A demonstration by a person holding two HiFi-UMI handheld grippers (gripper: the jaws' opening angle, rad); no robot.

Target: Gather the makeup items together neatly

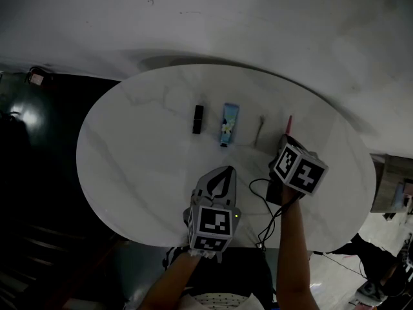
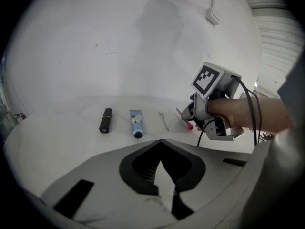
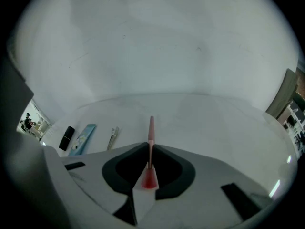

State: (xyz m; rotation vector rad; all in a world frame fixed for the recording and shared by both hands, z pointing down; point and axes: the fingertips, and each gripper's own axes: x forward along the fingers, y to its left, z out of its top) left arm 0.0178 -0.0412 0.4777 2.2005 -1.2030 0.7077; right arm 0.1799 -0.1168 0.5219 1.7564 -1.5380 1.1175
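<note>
- The right gripper (image 3: 150, 146) pinches a pink cosmetic pencil (image 3: 151, 127) over the white counter (image 1: 129, 173), near a hair clip (image 1: 261, 129).
- The left gripper (image 1: 226, 170) is pressed together and empty.
- A black lipstick (image 1: 197, 119) and a blue tube (image 1: 228, 124) lie side by side.

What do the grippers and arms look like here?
The left gripper and right gripper are pale grey shells with black jaw linings. Each carries a cube of black-and-white square markers. A black cable loops from the right one. Forearms show no sleeves.
</note>
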